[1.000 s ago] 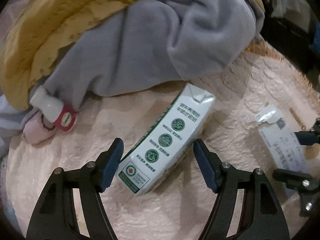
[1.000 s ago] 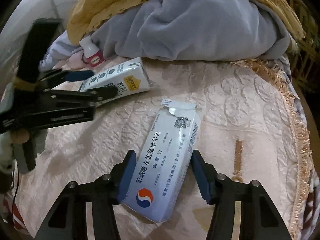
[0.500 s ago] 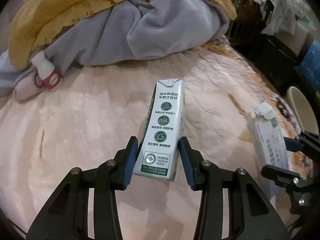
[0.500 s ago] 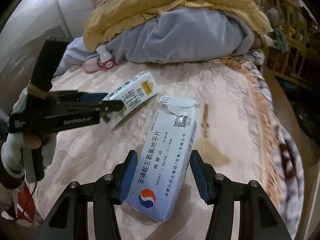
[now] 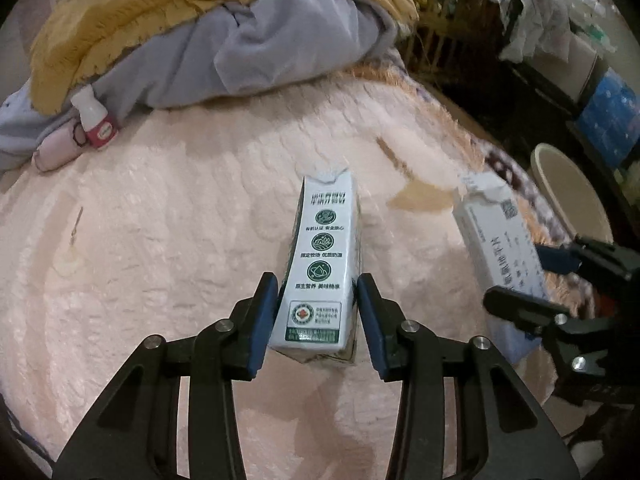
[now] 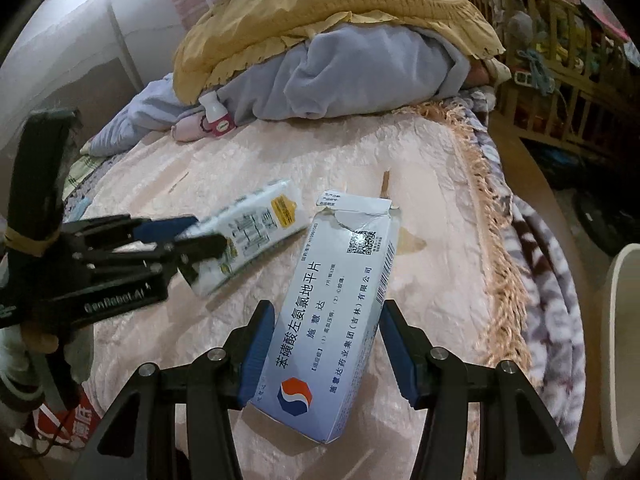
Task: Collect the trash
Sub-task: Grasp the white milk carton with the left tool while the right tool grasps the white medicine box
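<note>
With my left claw (image 5: 316,316) clamped on the milk carton (image 5: 322,272) and my right claw (image 6: 326,350) gripping the medicine box (image 6: 336,312) above the bed (image 5: 160,240), I judged steady, level carrying toward the bin (image 6: 624,352) best.

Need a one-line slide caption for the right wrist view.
Right gripper clamps a torn-open medicine box above the bed; left gripper holds a milk carton alongside.

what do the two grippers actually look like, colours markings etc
Both grippers, left gripper and right gripper, are matte black angular linkages with silver pivot bolts and dark blue finger pads. From the right wrist view, the left one carries white "GenRobot.AI" lettering and a yellow band around its black handle.
</note>
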Tool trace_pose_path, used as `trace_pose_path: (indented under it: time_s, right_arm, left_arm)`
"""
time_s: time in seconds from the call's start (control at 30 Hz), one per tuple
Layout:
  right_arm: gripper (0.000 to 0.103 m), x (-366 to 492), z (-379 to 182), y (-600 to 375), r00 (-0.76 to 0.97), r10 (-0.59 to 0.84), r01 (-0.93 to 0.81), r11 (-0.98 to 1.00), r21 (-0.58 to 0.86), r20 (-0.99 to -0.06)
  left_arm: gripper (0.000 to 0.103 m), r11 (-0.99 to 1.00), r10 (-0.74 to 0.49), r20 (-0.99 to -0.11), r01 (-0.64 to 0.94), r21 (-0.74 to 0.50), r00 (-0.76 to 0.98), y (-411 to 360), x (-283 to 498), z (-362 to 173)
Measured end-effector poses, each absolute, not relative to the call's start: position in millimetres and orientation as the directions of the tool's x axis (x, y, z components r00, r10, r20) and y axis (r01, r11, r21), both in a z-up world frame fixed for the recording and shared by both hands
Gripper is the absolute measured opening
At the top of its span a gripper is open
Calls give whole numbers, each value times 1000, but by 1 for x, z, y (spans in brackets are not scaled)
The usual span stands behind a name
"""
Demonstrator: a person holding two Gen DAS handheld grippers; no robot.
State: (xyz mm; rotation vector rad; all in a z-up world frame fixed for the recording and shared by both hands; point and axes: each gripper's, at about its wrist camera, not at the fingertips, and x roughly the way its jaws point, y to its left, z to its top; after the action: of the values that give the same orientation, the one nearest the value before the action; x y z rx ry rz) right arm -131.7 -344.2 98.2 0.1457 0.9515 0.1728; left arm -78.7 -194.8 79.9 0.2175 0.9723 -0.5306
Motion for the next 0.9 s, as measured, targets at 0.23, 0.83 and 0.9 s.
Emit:
trace_pose_path:
  time_s: [0.23,0.83,0.9]
  right_arm:
    - [55,-131,76,-345,499,183,-74,983,168,-847]
    - [28,-154,98,-366,579,205,-77,977,197,-789]
    - [28,-156,100,-367,579,224,-82,973,217,-784]
  left_arm:
    - [41,857,-305,-846,514,-42,438,-211,-68,68]
    - [36,845,-332,-806,533,-25,489,-244,-81,87]
    - [36,847,-332,-804,531,-23,494,-245,-82,91]
